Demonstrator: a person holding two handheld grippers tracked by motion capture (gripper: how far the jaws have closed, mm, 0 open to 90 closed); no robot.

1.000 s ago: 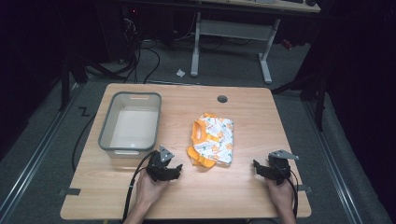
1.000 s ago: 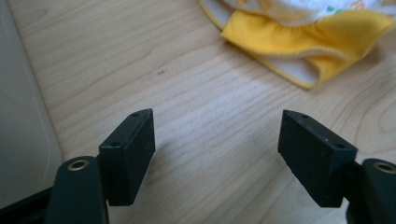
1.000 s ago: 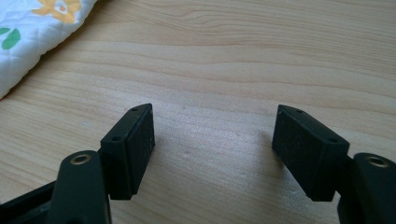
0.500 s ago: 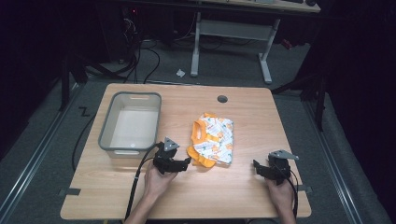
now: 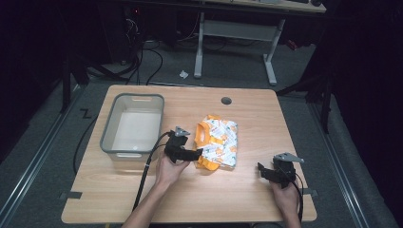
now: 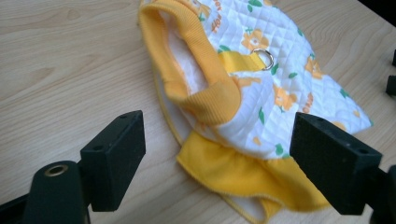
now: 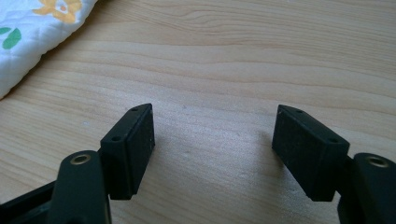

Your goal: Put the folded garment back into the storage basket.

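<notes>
A small piece of clothing [image 5: 217,141] lies flat in the middle of the worktop [image 5: 247,199]. It is white and quilted, with orange flowers and green leaves on it. It has a thick orange edge [image 6: 196,70] around an opening, an orange frill [image 6: 243,175] at its near end, and a little metal ring [image 6: 264,58] on top.

The left claw [image 5: 196,154] is right at the near left corner of the clothing. It points toward the right. Its jaws stand wide apart and have just been opening. In the left claw view the orange frill sits in the gap between the two jaws, but the pads do not press on it. A hand [image 5: 168,170] holds this claw, and a black cable [image 5: 145,175] trails back from it toward the near edge.

The right claw [image 5: 261,168] is near the right corner of the worktop, well apart from the clothing. Its jaws are apart too, with bare wood between them.

A grey tub [image 5: 108,137] stands on the left side of the worktop, just beside the left claw. A small round hole [image 5: 226,100] is in the far part of the worktop.
</notes>
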